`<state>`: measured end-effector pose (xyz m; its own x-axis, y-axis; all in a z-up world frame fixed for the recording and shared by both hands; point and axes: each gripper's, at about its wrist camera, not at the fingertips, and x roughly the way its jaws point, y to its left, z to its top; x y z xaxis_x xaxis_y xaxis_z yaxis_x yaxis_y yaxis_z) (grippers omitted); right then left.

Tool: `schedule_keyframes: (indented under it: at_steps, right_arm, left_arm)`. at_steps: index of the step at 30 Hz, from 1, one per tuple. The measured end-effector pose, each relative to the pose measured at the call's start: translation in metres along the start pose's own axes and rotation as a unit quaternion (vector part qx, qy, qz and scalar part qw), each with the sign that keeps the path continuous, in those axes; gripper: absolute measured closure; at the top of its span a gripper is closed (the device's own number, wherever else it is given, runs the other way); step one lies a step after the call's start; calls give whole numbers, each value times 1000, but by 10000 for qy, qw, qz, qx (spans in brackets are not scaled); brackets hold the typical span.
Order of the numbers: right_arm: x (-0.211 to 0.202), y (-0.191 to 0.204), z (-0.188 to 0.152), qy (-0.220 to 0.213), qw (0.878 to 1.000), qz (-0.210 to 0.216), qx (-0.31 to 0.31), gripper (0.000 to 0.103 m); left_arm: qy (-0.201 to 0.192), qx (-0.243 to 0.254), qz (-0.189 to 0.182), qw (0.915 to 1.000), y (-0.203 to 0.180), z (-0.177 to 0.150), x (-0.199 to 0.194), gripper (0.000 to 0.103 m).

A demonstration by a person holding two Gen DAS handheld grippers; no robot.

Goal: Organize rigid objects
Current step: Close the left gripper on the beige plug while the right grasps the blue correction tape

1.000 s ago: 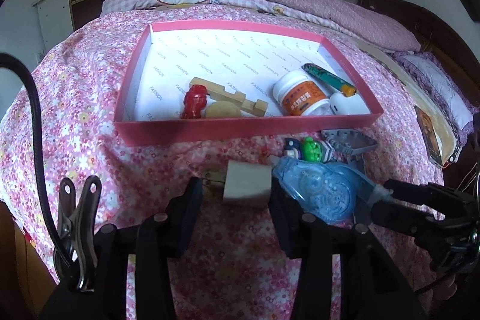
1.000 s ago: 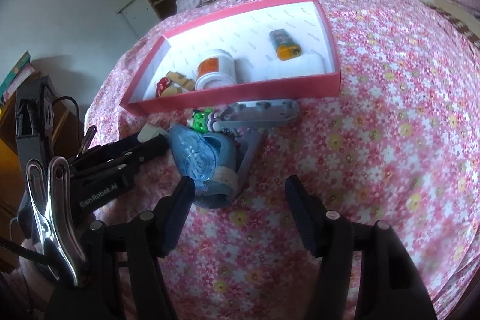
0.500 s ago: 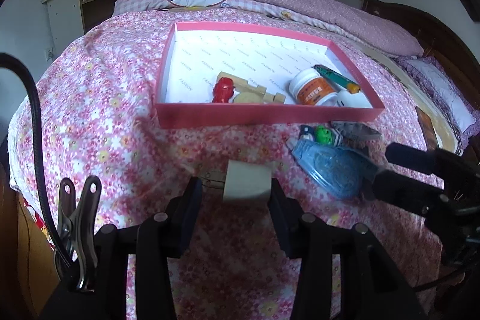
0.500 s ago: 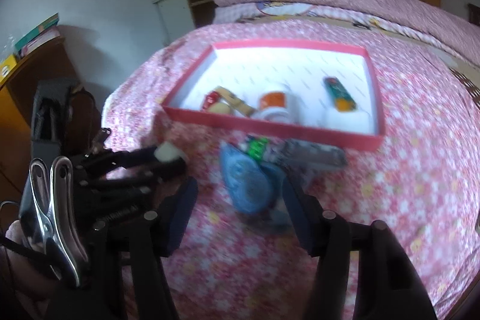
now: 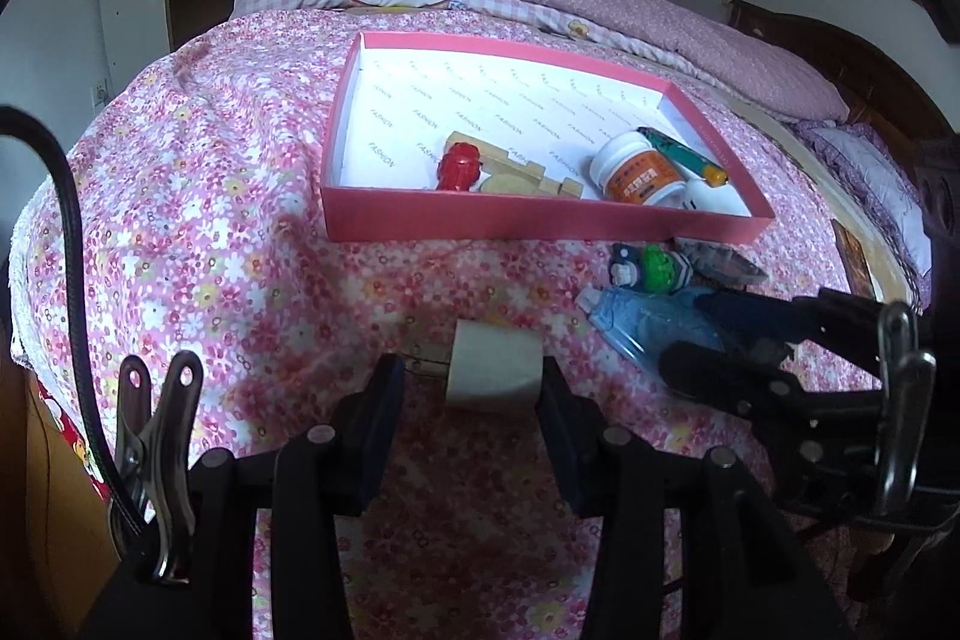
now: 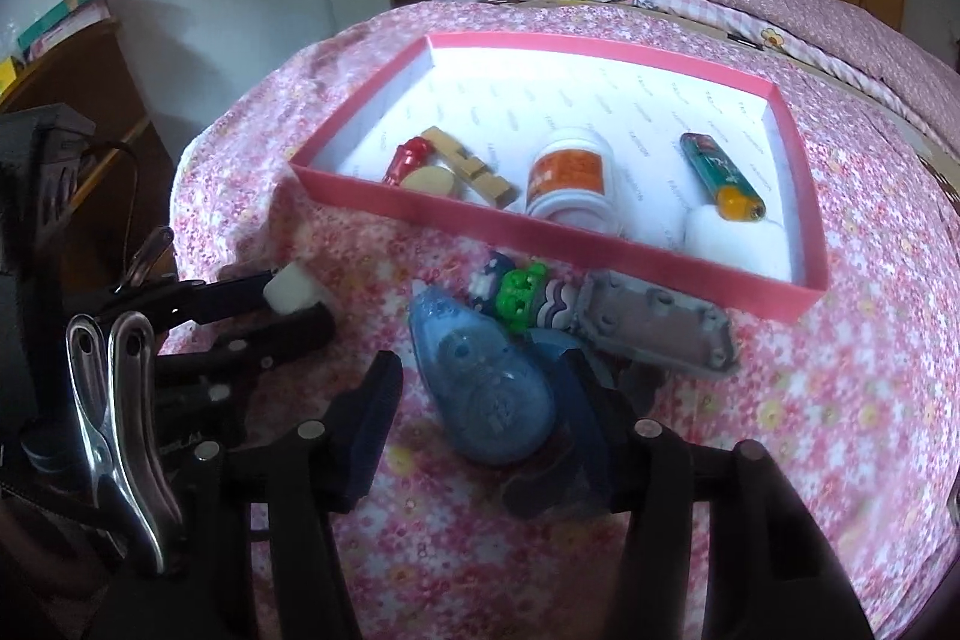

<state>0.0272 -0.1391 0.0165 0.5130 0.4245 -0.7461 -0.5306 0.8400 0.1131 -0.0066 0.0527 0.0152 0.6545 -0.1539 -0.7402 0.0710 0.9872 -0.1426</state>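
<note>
L gripper [image 5: 468, 388] clenched on small white cube-shaped charger plug [image 5: 493, 365]; R gripper [image 6: 480, 400] fingers released either side of blue teardrop plastic tape dispenser [image 6: 486, 388] on floral bed [image 6: 810, 400].

One pink tray [image 5: 540, 220] sits far on the bed, holding six items: one red figure [image 5: 459, 166]; one wooden block [image 5: 516, 160]; one round disc [image 5: 510, 185]; one white jar [image 5: 639, 169]; one lighter [image 5: 681, 148]; one white object [image 5: 711, 202]; nearer lie one tape dispenser [image 6: 486, 394], one green toy [image 6: 522, 289], one grey case [image 6: 654, 331], one white cube [image 5: 495, 364].

Floral bed [image 5: 198, 220]: pink tray [image 5: 540, 223], toys [image 6: 519, 289], tape dispenser [image 6: 486, 394].
</note>
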Motion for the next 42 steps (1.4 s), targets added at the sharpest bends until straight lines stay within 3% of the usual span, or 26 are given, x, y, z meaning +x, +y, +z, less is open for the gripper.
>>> schedule_keyframes:
  at_steps: [8, 13, 20, 25, 30, 42]
  right_arm:
    - [2, 12, -9, 285, 9987, 344, -242, 47]
    - [8, 9, -9, 339, 9989, 253, -177, 47]
    - [14, 9, -8, 227, 9995, 163, -139, 47]
    - [12, 8, -12, 77, 9999, 3, -123, 59]
    - [11, 6, -13, 19, 10000, 19, -89, 59]
    - [4, -6, -17, -43, 9982, 412, 440, 59]
  left_arm:
    - [5, 17, 15, 10000, -1, 0, 1, 56]
    - [7, 30, 15, 10000, -1, -1, 2, 56]
    - [10, 31, 18, 10000, -2, -1, 2, 56]
    - [12, 37, 26, 10000, -2, -1, 3, 56]
    - [12, 52, 35, 10000, -2, -1, 4, 56]
    - [15, 66, 69, 10000, -4, -1, 3, 56]
